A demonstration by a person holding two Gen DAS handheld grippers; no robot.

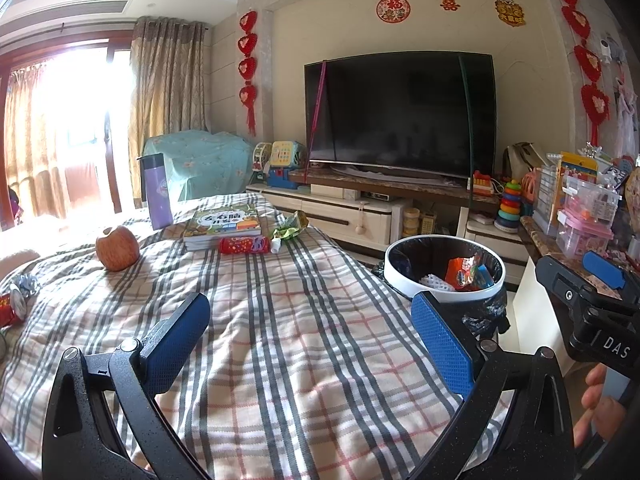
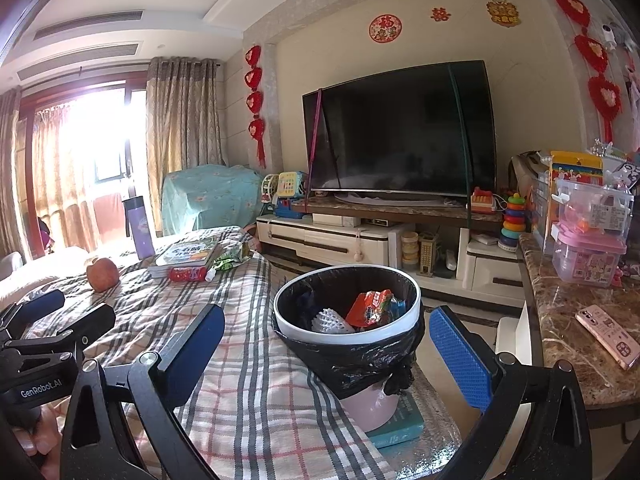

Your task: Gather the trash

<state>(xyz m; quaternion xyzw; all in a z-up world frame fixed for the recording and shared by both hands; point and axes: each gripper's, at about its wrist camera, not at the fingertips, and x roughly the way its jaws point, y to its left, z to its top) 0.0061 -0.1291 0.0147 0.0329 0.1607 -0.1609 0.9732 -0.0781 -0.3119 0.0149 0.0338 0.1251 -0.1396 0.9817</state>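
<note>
- Both sets of tongs spread wide and empty: left gripper (image 1: 310, 344) over the checked cloth (image 1: 304, 360), right gripper (image 2: 328, 356) just before the bin (image 2: 348, 330).
- Partly done, judging by the bin: red wrapper (image 2: 370, 306) and white foam net (image 2: 330, 320) already inside.
- Left to collect at the far side: red packet (image 1: 244, 245), green wrapper (image 1: 290, 227), small white tube (image 1: 275, 245), all beside the books (image 1: 224, 224).
- More at the near left edge: crumpled foil (image 1: 26, 282), red scrap (image 1: 10, 310).
- Apple (image 1: 117, 248) and purple flask (image 1: 157, 192) likely not trash.
</note>
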